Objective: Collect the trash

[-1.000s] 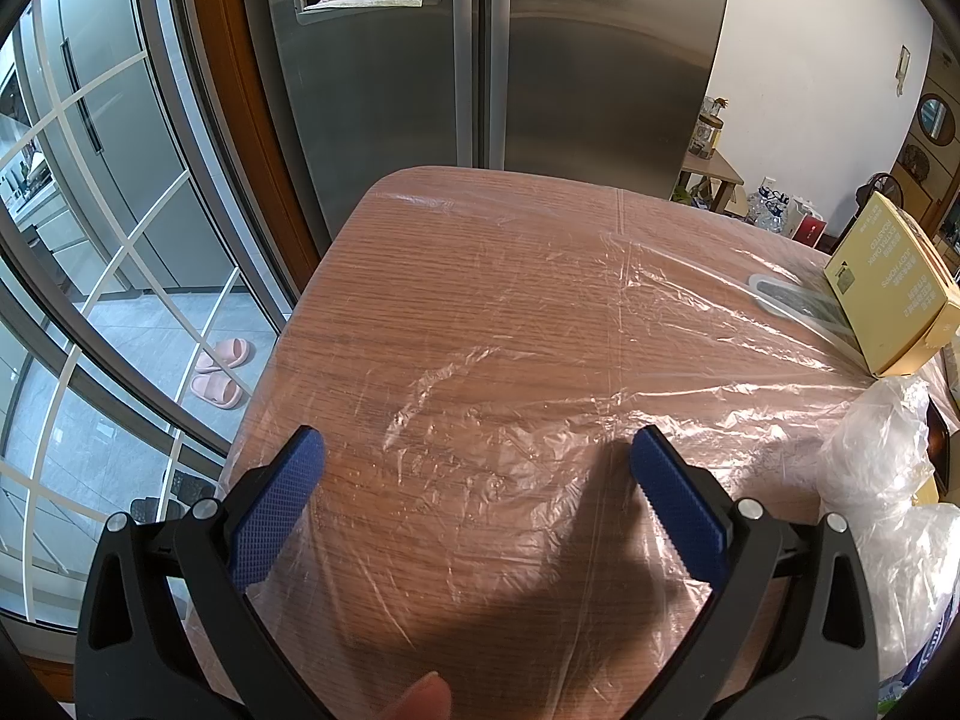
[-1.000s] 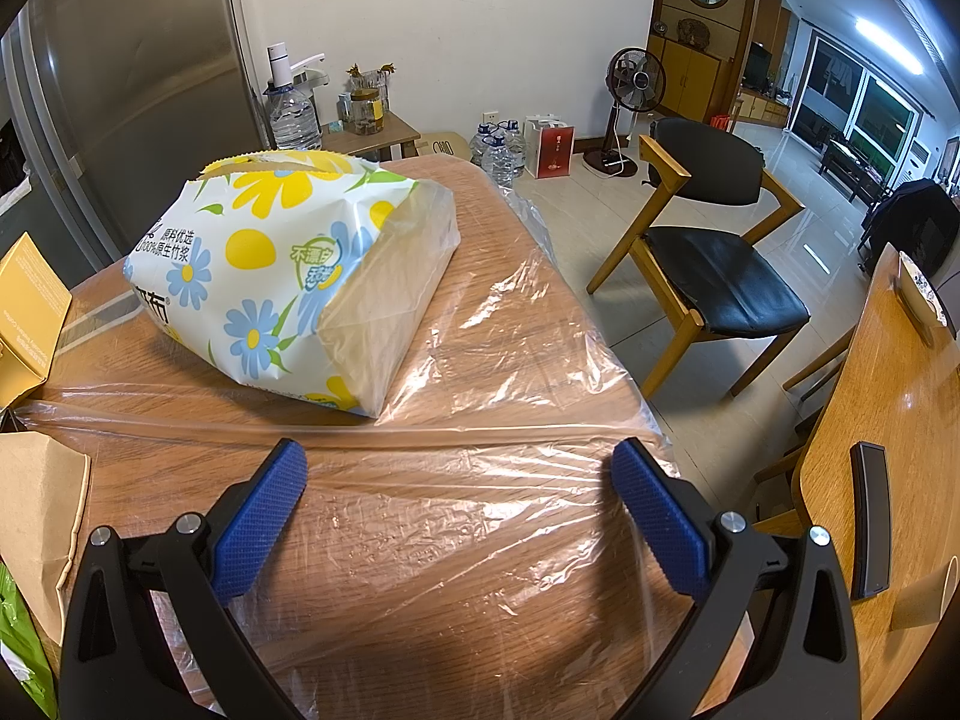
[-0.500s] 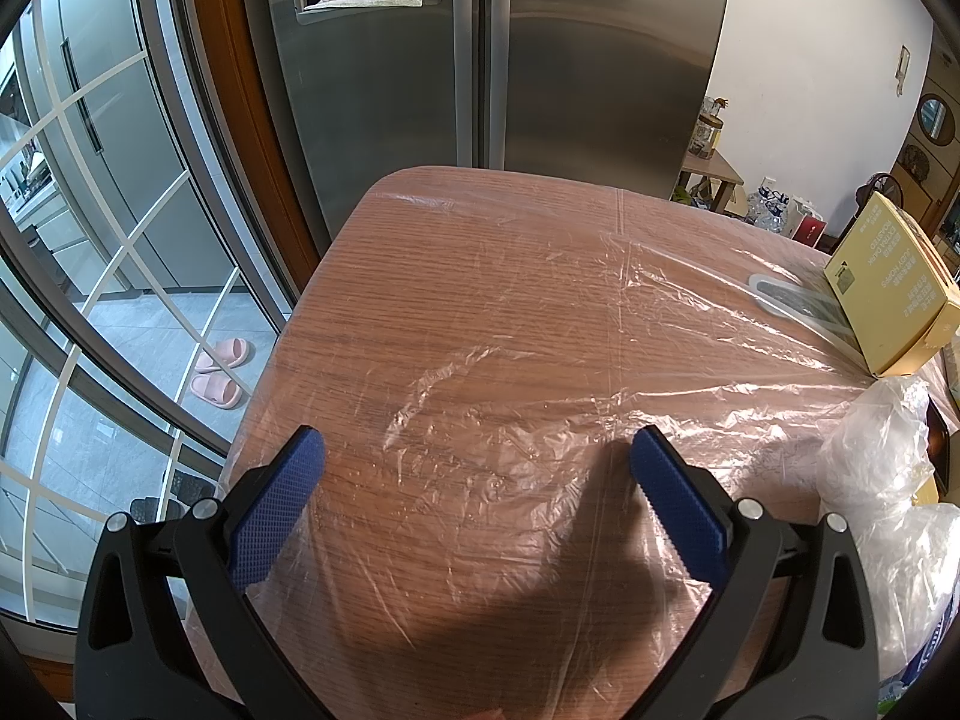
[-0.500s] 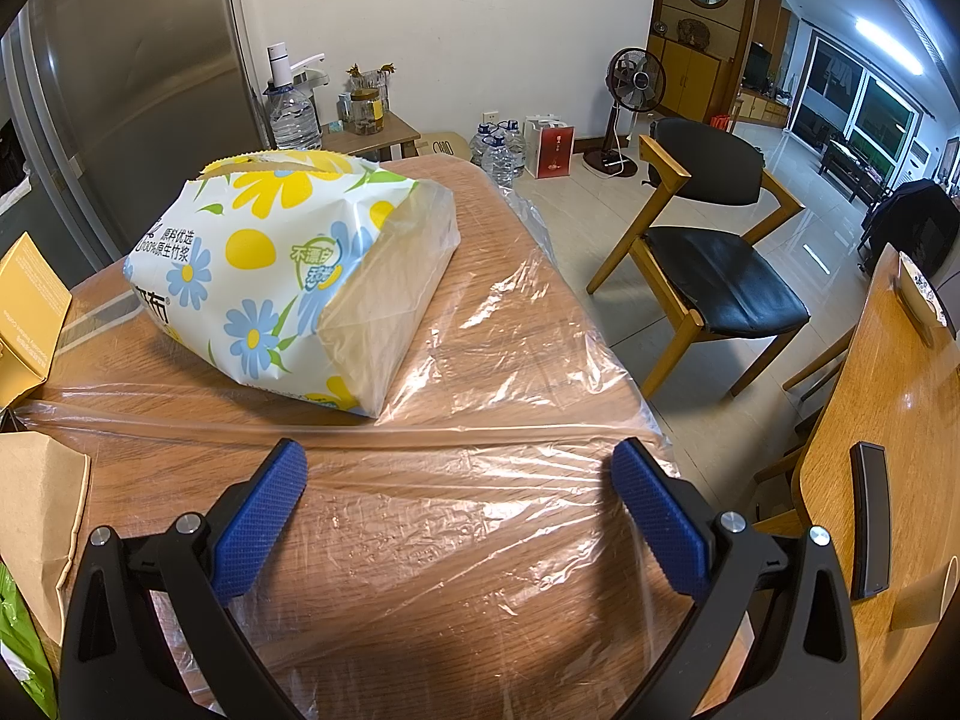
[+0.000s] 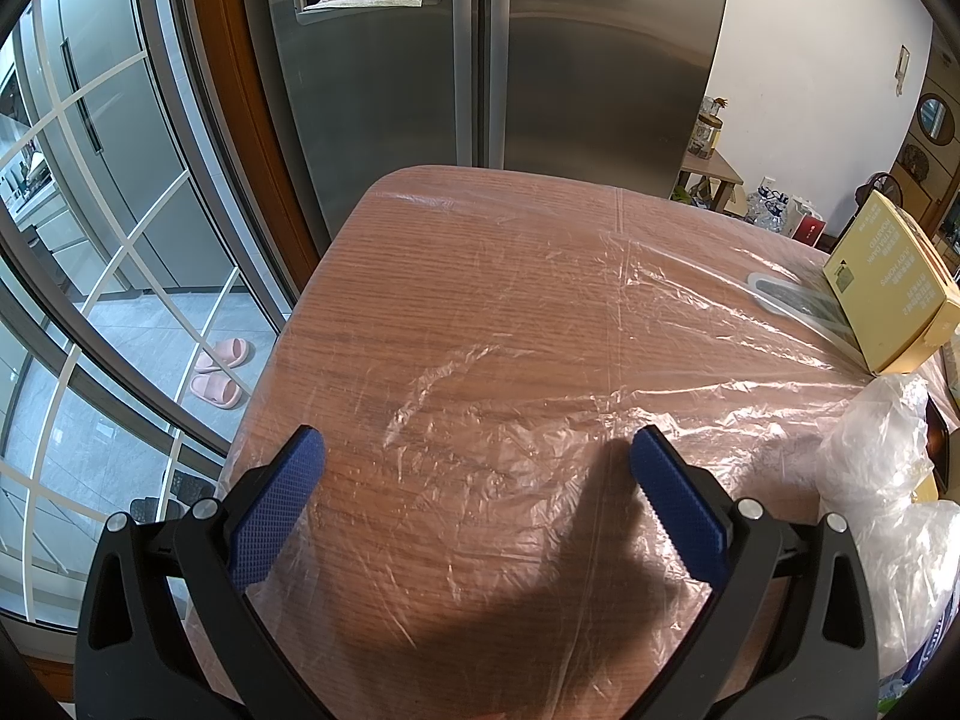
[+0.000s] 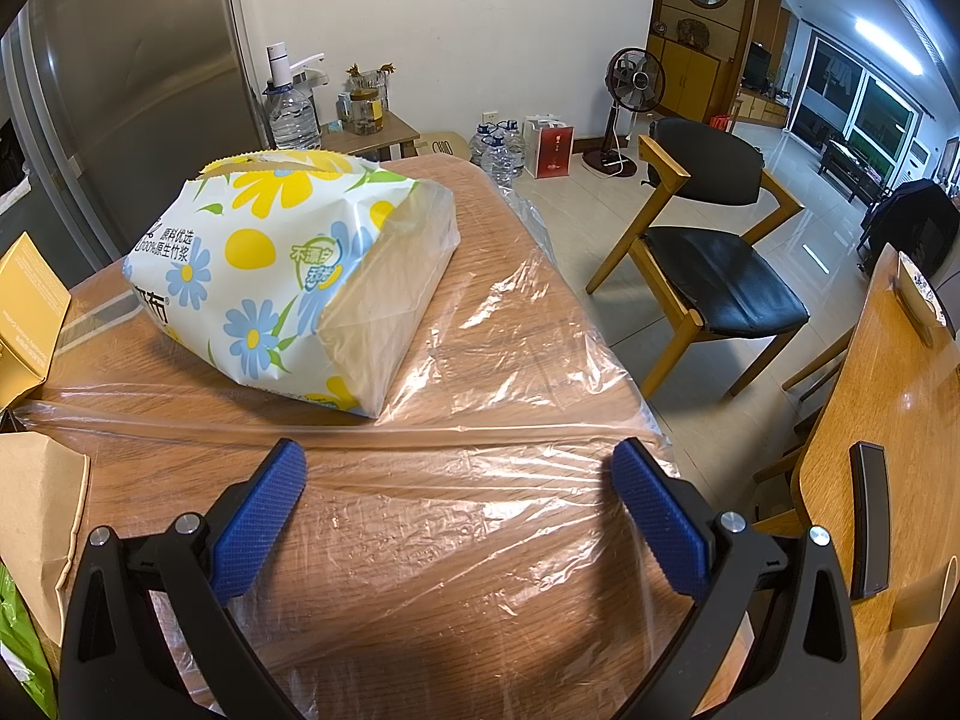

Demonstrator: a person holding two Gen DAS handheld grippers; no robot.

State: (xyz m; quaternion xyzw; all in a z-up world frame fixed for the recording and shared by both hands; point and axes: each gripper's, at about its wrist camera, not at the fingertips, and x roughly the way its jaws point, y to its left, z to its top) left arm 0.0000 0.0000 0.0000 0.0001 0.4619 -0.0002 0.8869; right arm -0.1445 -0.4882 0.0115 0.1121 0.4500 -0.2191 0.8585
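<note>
Both grippers hover over a wooden surface (image 5: 480, 300) covered in clear plastic film. The left gripper (image 5: 477, 453) is spread wide with nothing between its blue pads; a crumpled clear plastic bag (image 5: 876, 456) lies to its right, and a yellow box (image 5: 888, 282) stands farther off to the right. The right gripper (image 6: 459, 468) is also spread and empty; a flowered tissue pack (image 6: 282, 282) lies beyond it to the left, and brown paper (image 6: 36, 510) sits at the near left edge.

A fingertip that showed a second ago below the left gripper (image 5: 477, 450), at the bottom edge (between its two arms), is gone from view.
</note>
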